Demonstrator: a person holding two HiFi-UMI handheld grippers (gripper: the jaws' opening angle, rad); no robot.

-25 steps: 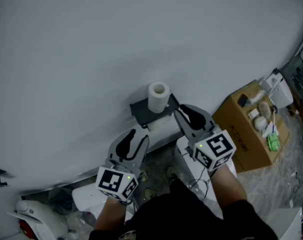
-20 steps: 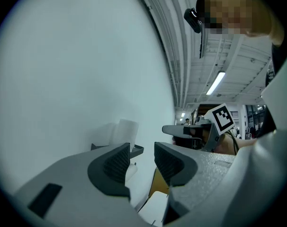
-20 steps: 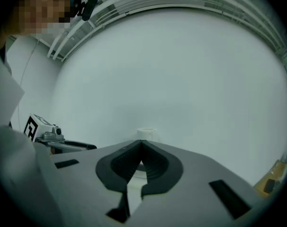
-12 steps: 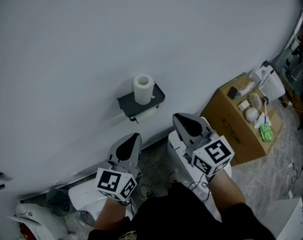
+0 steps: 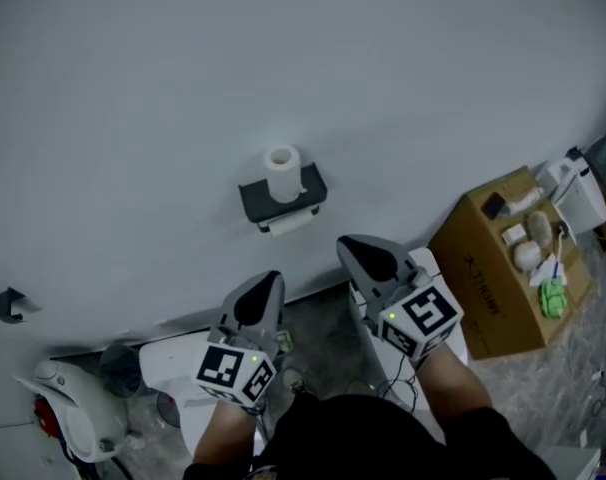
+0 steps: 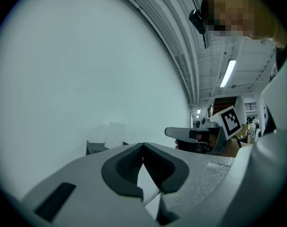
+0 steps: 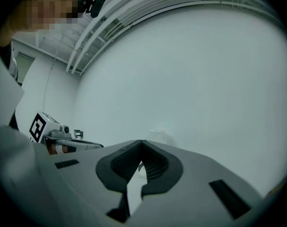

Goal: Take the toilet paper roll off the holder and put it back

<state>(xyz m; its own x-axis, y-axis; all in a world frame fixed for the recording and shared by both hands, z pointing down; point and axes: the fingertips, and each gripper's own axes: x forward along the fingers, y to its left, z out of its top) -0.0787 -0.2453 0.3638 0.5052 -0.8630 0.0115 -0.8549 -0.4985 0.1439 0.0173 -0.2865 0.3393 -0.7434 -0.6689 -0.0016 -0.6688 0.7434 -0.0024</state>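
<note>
1. At the far left edge of the pale grey wall (image 5: 183, 68), low down: a small dark bracket (image 5: 8, 305). Beneath it, in the floor's (image 5: 323, 320) lower left corner: a white appliance with a red part (image 5: 58, 413).
2. Left of centre, above the floor: the left gripper (image 5: 264, 284), aimed level at the wall. Jaws pressed shut, with nothing between them, plain in the left gripper view (image 6: 143, 145). At its rear: a marker cube (image 5: 233, 371), black and white.
3. Near the middle of the wall: a dark holder (image 5: 308, 193) shaped like a small shelf. Standing upright on top of it: the white toilet paper roll (image 5: 281, 171). Tucked under the shelf, lying sideways: a second white roll (image 5: 291, 224). All well apart from both grippers, beyond and between their tips.
4. Right of centre: the right gripper (image 5: 353, 248), also aimed level at the wall. Jaws closed tight and empty, plain in the right gripper view (image 7: 141, 143).
5. Toward the right edge of the floor, close to the wall: an open cardboard box (image 5: 488, 278) holding small pale items and something green. Just beyond it: a white device (image 5: 581, 193).
</note>
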